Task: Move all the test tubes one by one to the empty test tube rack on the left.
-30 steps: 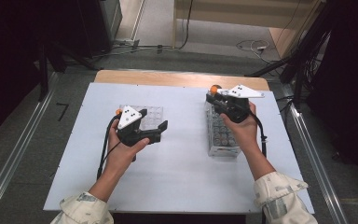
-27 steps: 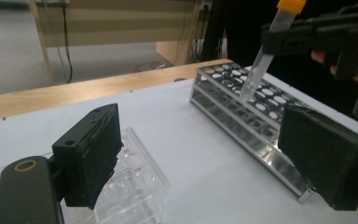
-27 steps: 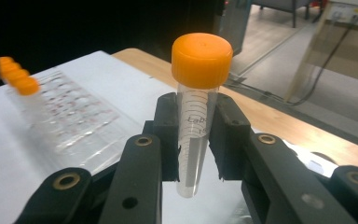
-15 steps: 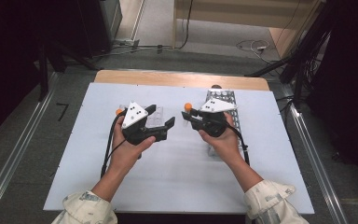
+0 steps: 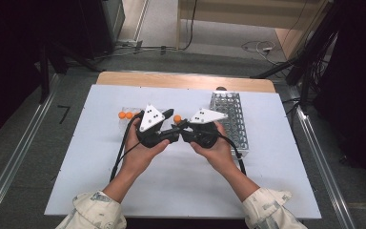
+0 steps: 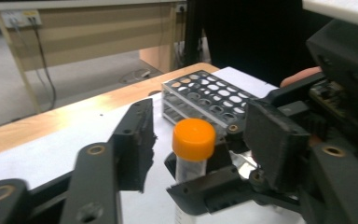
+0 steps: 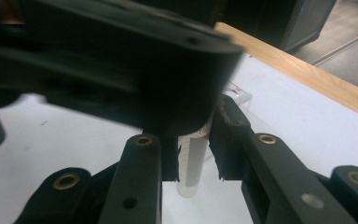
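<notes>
Two orange-capped tubes (image 5: 126,115) beside left gripper (image 5: 167,125)

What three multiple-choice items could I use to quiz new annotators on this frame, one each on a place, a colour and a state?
1. Where is the tube rack?
A. left of both grippers
B. to the person's right on the table
C. on the floor

2. What colour is the cap of the tube?
A. blue
B. white
C. orange

3. How does the right gripper stand?
A. shut on the tube
B. wide open and empty
C. lying on the table

Answers: 1 B, the high view shows it past the right hand; 2 C, the left gripper view shows an orange cap; 3 A, its jaws press the tube's body.
</notes>
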Demonstrator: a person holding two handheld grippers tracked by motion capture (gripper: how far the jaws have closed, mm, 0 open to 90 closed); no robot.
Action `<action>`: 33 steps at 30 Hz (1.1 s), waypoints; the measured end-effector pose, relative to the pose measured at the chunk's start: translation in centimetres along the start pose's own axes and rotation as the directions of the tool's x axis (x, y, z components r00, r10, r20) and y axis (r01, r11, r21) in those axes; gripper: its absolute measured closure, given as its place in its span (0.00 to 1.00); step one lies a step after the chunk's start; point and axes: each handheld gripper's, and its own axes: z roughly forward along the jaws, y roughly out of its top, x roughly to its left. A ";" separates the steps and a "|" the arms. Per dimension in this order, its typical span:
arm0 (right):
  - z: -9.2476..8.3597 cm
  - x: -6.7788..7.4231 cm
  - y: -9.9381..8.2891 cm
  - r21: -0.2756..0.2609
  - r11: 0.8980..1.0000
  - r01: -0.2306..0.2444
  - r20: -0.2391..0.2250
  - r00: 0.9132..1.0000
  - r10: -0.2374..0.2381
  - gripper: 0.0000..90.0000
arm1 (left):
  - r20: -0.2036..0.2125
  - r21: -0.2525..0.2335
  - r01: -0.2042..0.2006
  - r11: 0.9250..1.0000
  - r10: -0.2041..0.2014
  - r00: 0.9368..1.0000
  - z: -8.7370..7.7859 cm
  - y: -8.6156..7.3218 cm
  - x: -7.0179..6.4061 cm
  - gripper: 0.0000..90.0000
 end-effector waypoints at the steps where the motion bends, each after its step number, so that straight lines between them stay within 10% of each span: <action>1: 0.0 0.1 0.0 -0.001 1.000 0.000 -0.006 1.000 0.000 0.80 | 0.000 -0.002 0.002 1.000 -0.002 1.000 0.0 0.0 0.0 0.51; 18: 0.5 0.8 0.1 -0.002 1.000 0.002 -0.029 1.000 -0.002 0.79 | -0.021 -0.003 0.017 1.000 -0.017 1.000 0.0 -0.7 0.5 0.78; 27: -0.5 0.5 0.3 -0.021 0.999 -0.041 0.018 0.999 0.041 0.30 | -0.069 -0.024 0.035 0.999 -0.036 0.997 -0.9 0.0 2.1 0.79; 33: -2.1 -0.6 -0.2 -0.055 0.995 -0.087 0.044 0.995 0.089 0.25 | -0.103 -0.043 0.046 0.998 -0.050 0.993 -1.1 0.4 3.1 0.79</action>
